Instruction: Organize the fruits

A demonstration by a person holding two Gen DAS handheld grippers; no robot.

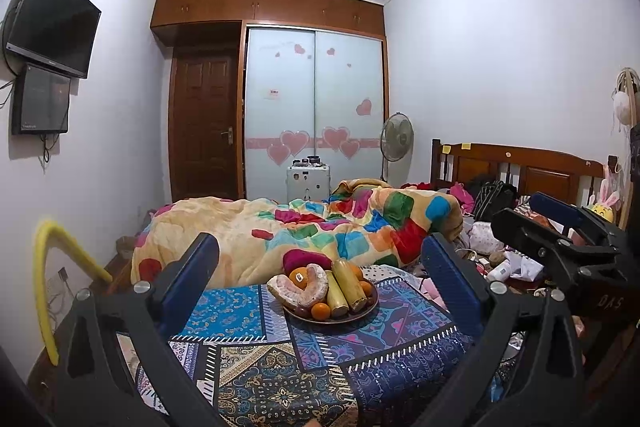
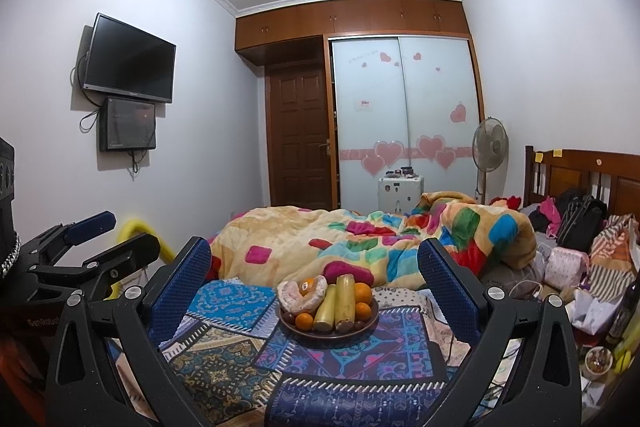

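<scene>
A dark round plate [image 1: 332,321] [image 2: 329,334] stands on a table covered by a patterned blue cloth [image 1: 280,367] [image 2: 224,359]. It holds peeled pomelo pieces [image 1: 306,291] [image 2: 298,297], several oranges [image 1: 321,311] [image 2: 362,294] and two long yellow-green fruits [image 1: 351,285] [image 2: 345,297]. My left gripper [image 1: 320,241] [image 2: 130,229] is open and hangs short of the plate, holding nothing. Beside it on the right, my right gripper [image 2: 316,243] [image 1: 516,207] is also open, empty, and apart from the plate.
Behind the table lies a bed with a colourful patchwork blanket [image 1: 320,227] [image 2: 380,239]. A yellow padded rail [image 1: 42,287] curves at the left. Clothes, bags and small items clutter the right side [image 2: 592,287]. A standing fan [image 1: 396,139] is by the wardrobe.
</scene>
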